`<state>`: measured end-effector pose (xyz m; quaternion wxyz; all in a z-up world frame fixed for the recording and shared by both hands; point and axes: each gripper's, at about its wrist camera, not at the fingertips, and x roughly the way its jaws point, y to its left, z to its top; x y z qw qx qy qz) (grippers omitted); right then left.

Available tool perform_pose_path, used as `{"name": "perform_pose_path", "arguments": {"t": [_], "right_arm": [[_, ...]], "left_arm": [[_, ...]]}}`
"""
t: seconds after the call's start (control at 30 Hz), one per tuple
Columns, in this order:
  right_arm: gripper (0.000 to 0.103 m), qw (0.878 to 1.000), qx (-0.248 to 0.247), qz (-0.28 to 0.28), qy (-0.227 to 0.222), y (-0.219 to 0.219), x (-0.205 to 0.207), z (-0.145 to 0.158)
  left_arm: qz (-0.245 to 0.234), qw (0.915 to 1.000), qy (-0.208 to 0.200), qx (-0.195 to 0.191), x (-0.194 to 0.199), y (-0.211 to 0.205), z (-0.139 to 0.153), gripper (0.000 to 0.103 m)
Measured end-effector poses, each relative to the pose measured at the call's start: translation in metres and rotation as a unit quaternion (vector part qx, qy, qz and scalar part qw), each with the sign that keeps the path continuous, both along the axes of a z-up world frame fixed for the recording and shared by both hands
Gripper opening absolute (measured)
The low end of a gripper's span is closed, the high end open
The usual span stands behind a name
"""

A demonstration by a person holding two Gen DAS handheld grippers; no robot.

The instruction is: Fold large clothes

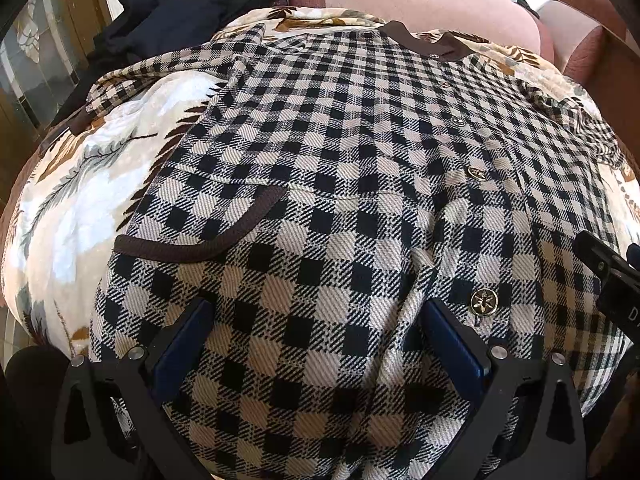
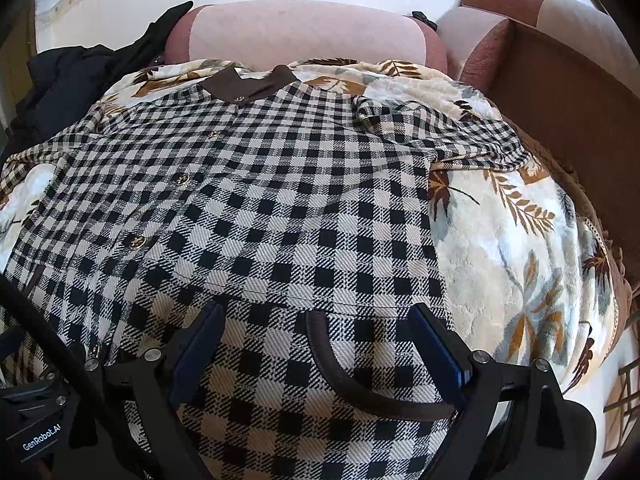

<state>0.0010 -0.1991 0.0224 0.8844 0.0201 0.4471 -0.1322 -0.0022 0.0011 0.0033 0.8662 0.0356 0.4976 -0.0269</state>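
A leaf-print blanket (image 2: 500, 264) covers the sofa (image 2: 304, 28) before us, with the checked jacket (image 2: 280, 200) spread flat on it. Our left gripper (image 1: 316, 320) and right gripper (image 2: 316, 324) hang wide over its hem, holding nothing.

Checked jacket (image 1: 340, 184) (image 2: 256, 208), black, white and beige, lay spread face up, buttoned down the front with gold star buttons (image 1: 484, 301). Brown collar (image 2: 248, 86) at the far end, brown-trimmed curved pocket (image 1: 200, 236) on each side near the hem. Sleeves out sideways, the right one (image 2: 448, 136) rumpled, perhaps partly folded under.
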Motion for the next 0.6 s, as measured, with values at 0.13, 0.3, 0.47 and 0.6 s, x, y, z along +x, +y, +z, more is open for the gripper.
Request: {"name": "perform_pose_path", "arguments": {"t": [0.13, 0.3, 0.47, 0.6], "right_arm": [[0.095, 1.000, 0.000, 0.000, 0.000, 0.0000, 0.0000, -0.0001], [0.095, 1.000, 0.001, 0.000, -0.001, -0.0004, -0.0005, 0.0000], [0.095, 1.000, -0.001, -0.002, -0.010, -0.0009, -0.0023, 0.0020], [0.095, 1.000, 0.002, -0.006, -0.015, -0.0046, -0.0036, 0.0015]], "left_arm": [[-0.002, 1.0000, -0.003, 0.002, 0.0015, 0.0005, 0.0023, 0.103], [-0.004, 0.9999, -0.013, 0.008, 0.0016, -0.0003, 0.0037, 0.103], [-0.001, 0.9998, -0.019, 0.010, -0.0014, -0.0008, 0.0025, 0.103], [0.001, 0.9997, -0.022, 0.011, -0.0039, -0.0009, 0.0012, 0.103]]}}
